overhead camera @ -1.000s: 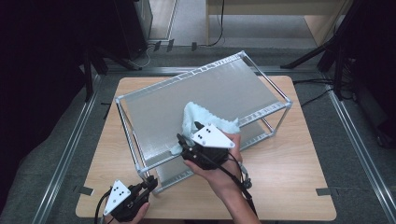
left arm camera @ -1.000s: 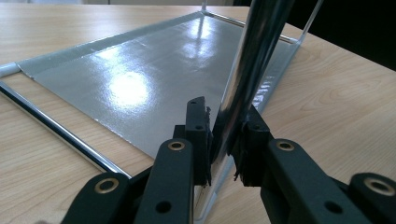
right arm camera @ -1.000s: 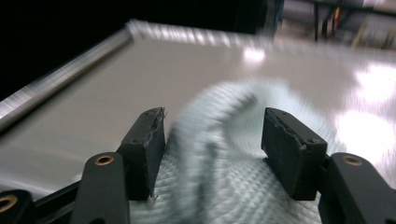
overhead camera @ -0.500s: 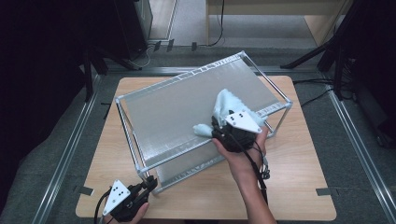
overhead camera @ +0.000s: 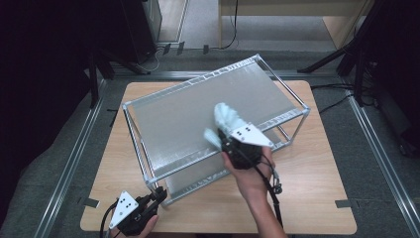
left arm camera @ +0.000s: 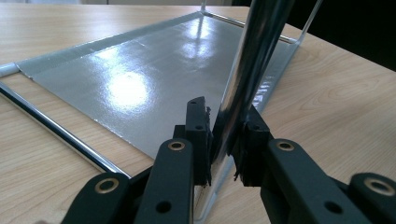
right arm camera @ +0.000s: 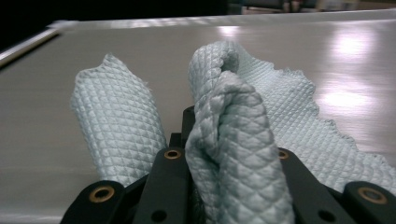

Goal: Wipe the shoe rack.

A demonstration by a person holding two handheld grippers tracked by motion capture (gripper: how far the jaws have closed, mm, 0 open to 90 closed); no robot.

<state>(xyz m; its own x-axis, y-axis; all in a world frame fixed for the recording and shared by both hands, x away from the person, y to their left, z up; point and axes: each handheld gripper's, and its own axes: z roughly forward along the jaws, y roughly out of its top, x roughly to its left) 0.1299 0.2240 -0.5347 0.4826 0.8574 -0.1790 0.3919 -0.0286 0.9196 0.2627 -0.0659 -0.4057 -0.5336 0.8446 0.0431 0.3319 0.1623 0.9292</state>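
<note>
A silver two-level wire rack (overhead camera: 178,119) stands askew on the wooden table (overhead camera: 317,198). A pale blue quilted cloth (overhead camera: 227,118) lies bunched on the right part of its top shelf, and my right gripper (overhead camera: 225,138) is shut on it. Its jaws have just been closing with the cloth between them. The right gripper view has the cloth (right arm camera: 116,126) folded over the right gripper (right arm camera: 224,123), hiding the fingertips. At the rack's near-left corner my left gripper (overhead camera: 159,192) is shut on the upright chrome post (left arm camera: 252,60), which the pads of the left gripper (left arm camera: 224,121) pinch from both sides.
The rack's lower shelf (left arm camera: 140,79) is a shiny grey sheet just above the tabletop. Metal floor rails (overhead camera: 74,163) run along both sides of the table. A cable (overhead camera: 270,191) trails from the right gripper along the forearm.
The right hand carried the cloth rightward across the top shelf, then came back slightly toward the near edge. The left gripper has stayed on the post.
</note>
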